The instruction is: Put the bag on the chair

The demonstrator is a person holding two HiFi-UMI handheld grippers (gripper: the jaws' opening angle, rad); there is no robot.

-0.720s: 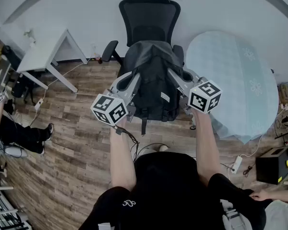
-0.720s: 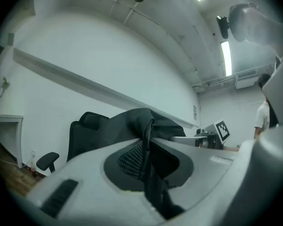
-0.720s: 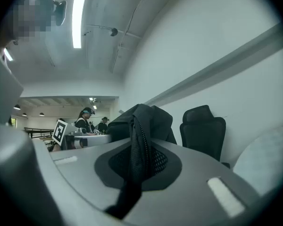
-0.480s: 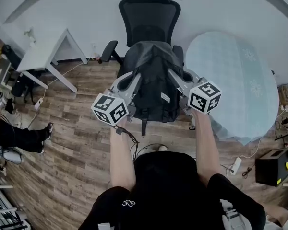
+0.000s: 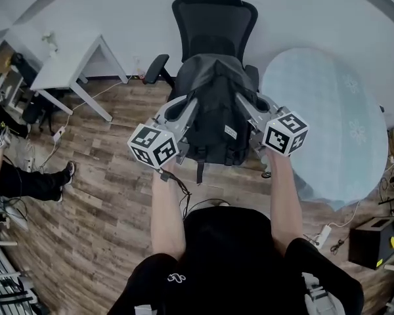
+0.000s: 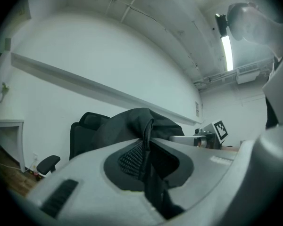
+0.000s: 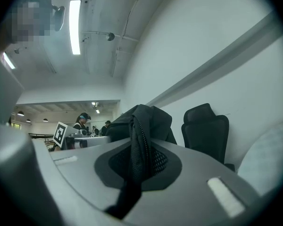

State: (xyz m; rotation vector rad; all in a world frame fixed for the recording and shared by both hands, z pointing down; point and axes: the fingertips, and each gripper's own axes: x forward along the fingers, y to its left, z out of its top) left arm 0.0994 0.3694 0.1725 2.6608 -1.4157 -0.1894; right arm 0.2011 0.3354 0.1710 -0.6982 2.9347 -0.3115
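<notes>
Between your left tongs (image 5: 186, 109) & right tongs (image 5: 244, 107) hangs the bag (image 5: 215, 100), w/ the chair (image 5: 213, 28) just beyond their tips. Both sets are clamped shut, each on a strap (image 7: 134, 145). Carry looks approx. done; left to do: settle bag onto chair, then let go.

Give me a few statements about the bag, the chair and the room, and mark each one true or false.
1. The left gripper and the right gripper are each shut on a strap of the black bag. True.
2. The chair is red. False: it is black.
3. In the head view, a round table with a pale cloth stands to the right of the chair. True.
4. The white desk stands to the right of the chair. False: it is to the chair's left.
</notes>
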